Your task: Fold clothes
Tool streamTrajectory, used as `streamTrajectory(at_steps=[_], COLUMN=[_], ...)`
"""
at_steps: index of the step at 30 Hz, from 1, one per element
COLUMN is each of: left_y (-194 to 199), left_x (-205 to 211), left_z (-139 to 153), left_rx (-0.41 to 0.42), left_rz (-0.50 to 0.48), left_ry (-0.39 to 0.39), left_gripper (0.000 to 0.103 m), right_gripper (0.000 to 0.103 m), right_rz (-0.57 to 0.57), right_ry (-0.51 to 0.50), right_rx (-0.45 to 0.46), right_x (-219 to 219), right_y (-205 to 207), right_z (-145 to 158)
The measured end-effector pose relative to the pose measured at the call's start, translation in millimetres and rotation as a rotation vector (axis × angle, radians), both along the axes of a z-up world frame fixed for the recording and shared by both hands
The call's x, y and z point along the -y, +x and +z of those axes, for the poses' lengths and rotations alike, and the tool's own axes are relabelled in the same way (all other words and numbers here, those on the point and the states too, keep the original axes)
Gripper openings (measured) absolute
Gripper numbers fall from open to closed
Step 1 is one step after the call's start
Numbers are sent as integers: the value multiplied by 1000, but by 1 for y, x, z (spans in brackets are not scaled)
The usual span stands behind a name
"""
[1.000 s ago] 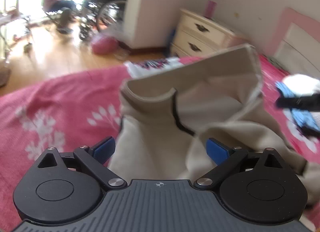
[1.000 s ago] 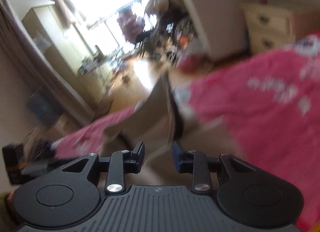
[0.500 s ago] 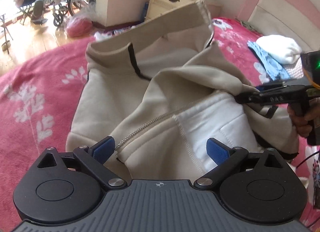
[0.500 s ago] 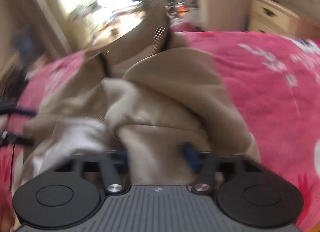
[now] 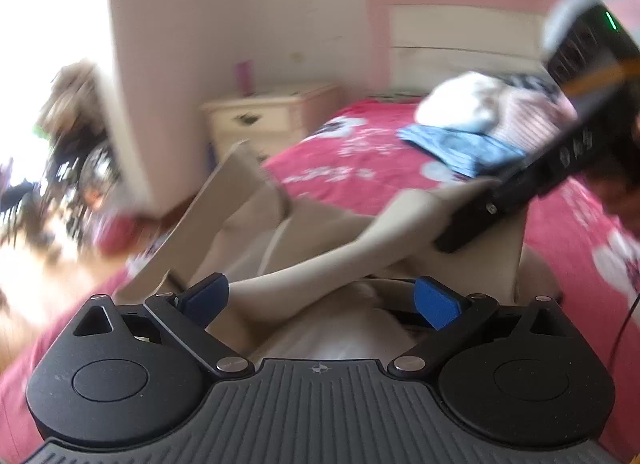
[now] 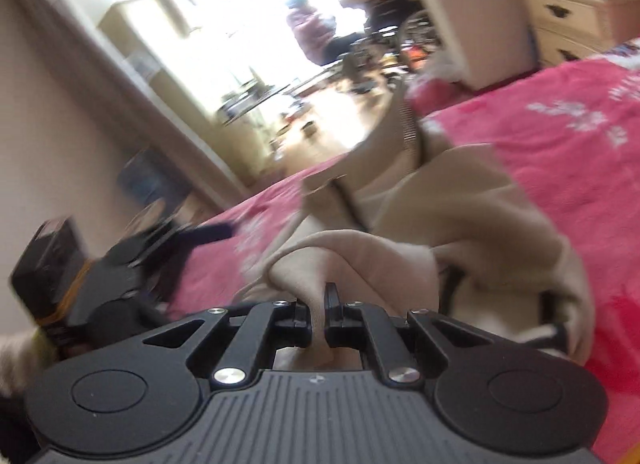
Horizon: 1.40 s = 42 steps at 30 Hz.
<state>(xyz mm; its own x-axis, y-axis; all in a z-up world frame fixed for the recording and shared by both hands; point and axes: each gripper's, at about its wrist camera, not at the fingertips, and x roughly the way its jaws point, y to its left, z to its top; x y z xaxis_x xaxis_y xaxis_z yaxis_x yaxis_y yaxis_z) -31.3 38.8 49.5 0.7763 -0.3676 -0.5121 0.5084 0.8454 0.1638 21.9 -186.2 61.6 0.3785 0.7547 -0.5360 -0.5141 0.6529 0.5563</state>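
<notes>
A beige zip-up jacket point(image 5: 320, 264) lies crumpled on the pink floral bed point(image 5: 360, 168). My left gripper point(image 5: 320, 298) hovers open just over it, blue pads point(image 5: 436, 302) wide apart with a raised beige fold between them, untouched. My right gripper point(image 6: 318, 312) is shut on a pinched fold of the jacket point(image 6: 360, 256), near its zipper edge point(image 6: 408, 124). In the left wrist view the right gripper point(image 5: 444, 240) reaches in from the upper right, its tip buried in the cloth. The right wrist view shows the left gripper point(image 6: 208, 230) at the left, blurred.
Stacked white point(image 5: 460, 104) and blue point(image 5: 460, 148) clothes lie near the pink headboard point(image 5: 460, 20). A cream nightstand point(image 5: 260, 116) stands beside the bed. A doorway point(image 6: 240, 24) opens to a bright room with a seated person point(image 6: 312, 28) and a wheelchair.
My right gripper has closed on a fold of the jacket and pulled it up. The left gripper has swung toward the headboard and stayed open.
</notes>
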Motion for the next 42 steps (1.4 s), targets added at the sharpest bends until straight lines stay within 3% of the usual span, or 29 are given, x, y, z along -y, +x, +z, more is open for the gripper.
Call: streamTrajectory(at_steps=[6, 9, 11, 12, 13, 14, 16, 19, 20, 23, 24, 28, 32, 34, 38, 42], left_y=[-34, -46, -52, -55, -57, -58, -63, -67, -65, -63, -64, -83, -118, -134, -159, -171], left_x=[16, 11, 10, 10, 10, 9, 3, -17, -29, -73, -89, -166, -231, -260, -293, -290], left_z=[4, 9, 8, 7, 7, 8, 11, 23, 29, 44, 48, 55, 32, 14, -23, -22], left_rx=[198, 235, 251, 260, 258, 251, 252, 229, 195, 91, 56, -87, -207, -285, -544, -639], left_rz=[-47, -62, -68, -66, -65, -62, -33, 85, 135, 314, 375, 659, 983, 1121, 1222, 1202], left_ry=[131, 139, 168, 184, 194, 182, 135, 40, -9, -123, -160, -363, -500, -562, -611, -480], left_gripper=[100, 99, 84, 63, 49, 46, 9, 4, 3, 2, 2, 2, 2, 2, 11, 48], right_gripper=[5, 6, 6, 6, 6, 6, 7, 11, 16, 61, 68, 71, 71, 71, 71, 71], right_rz=[106, 184, 257, 301, 340, 377, 409, 413, 408, 357, 321, 146, -1, -20, -57, -95], right_ry=[91, 50, 47, 44, 35, 25, 3, 11, 28, 109, 143, 236, 166, 112, 2, -108], right_rx=[3, 23, 25, 35, 52, 70, 108, 137, 134, 137, 142, 71, -37, -57, -98, -138], right_x=[-13, -23, -32, -39, -47, -55, -68, -75, -74, -58, -49, -17, -9, -12, -17, -22], right_y=[-20, -29, -39, -44, -50, -56, -66, -70, -68, -62, -58, -28, 3, 10, 26, 42], right_z=[29, 40, 46, 49, 52, 55, 60, 69, 72, 82, 82, 70, 38, 26, 0, -25])
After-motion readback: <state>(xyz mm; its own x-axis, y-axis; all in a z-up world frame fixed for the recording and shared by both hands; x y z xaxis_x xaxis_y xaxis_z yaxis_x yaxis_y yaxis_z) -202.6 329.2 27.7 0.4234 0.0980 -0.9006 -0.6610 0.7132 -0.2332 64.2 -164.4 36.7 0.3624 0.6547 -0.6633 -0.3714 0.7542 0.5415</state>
